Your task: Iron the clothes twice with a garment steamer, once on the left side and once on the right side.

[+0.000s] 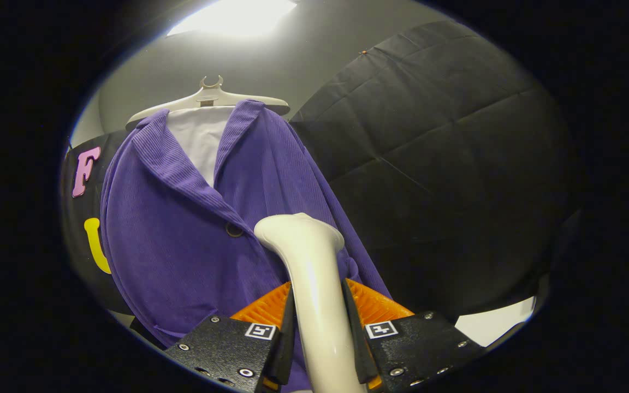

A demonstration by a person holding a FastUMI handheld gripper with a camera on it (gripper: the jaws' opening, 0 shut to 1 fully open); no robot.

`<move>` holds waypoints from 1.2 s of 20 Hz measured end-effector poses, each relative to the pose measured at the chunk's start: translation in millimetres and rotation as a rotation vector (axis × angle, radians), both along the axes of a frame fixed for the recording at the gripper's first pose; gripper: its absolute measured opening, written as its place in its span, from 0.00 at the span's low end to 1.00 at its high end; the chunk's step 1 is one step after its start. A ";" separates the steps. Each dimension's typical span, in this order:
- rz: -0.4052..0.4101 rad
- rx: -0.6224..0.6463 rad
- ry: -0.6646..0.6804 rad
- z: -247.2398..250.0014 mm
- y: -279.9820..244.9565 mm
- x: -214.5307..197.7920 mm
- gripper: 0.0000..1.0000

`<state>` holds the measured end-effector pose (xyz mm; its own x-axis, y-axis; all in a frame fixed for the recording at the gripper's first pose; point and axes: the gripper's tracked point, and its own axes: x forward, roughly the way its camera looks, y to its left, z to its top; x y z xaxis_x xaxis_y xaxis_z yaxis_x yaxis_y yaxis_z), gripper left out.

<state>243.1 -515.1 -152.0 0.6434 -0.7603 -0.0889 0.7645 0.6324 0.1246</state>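
Gripper view | claw (319,333) clenched on steamer (309,262) | head against purple jacket (183,229) | white hanger (211,99), grey wall (314,54)

A ribbed purple jacket (183,229) hangs beyond the fingers over a plain white shirt (200,139) (dark button). Between them, the steamer (309,273) is glossy cream; the hanger (208,101) looks off-white.

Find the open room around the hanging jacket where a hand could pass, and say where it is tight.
Open: beside the purple jacket, before the black cloth wall, and above the hanger. Tight: the steamer, clamped in the gripper, has its head against the jacket front by the button.
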 end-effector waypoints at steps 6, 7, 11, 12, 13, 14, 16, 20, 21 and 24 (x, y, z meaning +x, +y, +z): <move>0.004 0.050 0.061 -44.0 8.9 -32.9 0.45; 0.007 0.060 0.074 -53.9 12.2 -38.3 0.45; 0.021 0.111 0.133 -93.9 23.3 -55.8 0.45; 0.026 0.128 0.152 -104.7 26.2 -59.9 0.45; 0.029 0.143 0.166 -114.5 29.0 -63.3 0.45; 0.026 0.154 0.167 -121.0 32.2 -68.5 0.45; 0.023 0.188 0.179 -134.6 37.6 -77.6 0.45; 0.028 0.230 0.251 -158.2 45.2 -88.9 0.45; 0.035 0.239 0.274 -162.0 48.7 -90.5 0.45; 0.058 0.250 0.315 -173.4 70.6 -111.5 0.45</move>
